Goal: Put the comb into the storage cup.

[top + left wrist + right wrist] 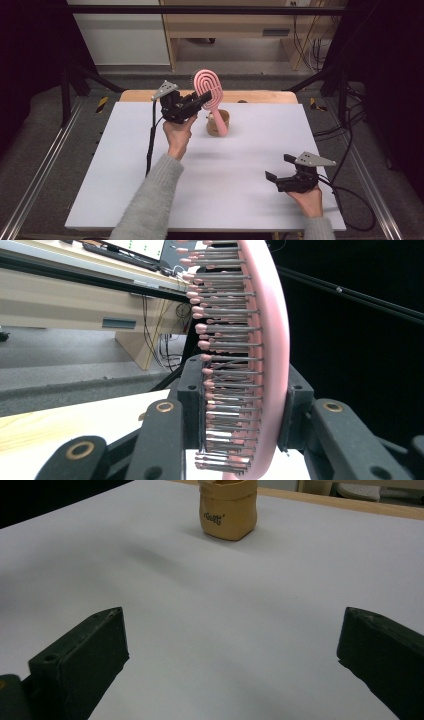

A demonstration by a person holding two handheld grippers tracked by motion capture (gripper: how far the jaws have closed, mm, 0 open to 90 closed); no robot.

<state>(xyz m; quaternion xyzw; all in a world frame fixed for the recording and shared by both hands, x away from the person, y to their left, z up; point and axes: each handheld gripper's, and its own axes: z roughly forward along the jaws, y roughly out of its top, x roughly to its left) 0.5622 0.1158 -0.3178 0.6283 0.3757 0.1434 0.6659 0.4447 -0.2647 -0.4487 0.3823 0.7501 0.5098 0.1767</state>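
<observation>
Risk here, as I judge it, is a slip: my left hand-held gripper [202,100] is closed on the head of the pink hairbrush [210,92], one jaw on the smooth back and the other on the springy bristles, so the brush may twist in the grip. It hangs at the upper middle of the frame with its handle reaching down to the small tan pot [218,123], and a wrong angle could tip this light pot on the tabletop [225,170]. My right hand-held gripper [280,170] rests wide open and empty at the lower right, too far away to steady it.
</observation>
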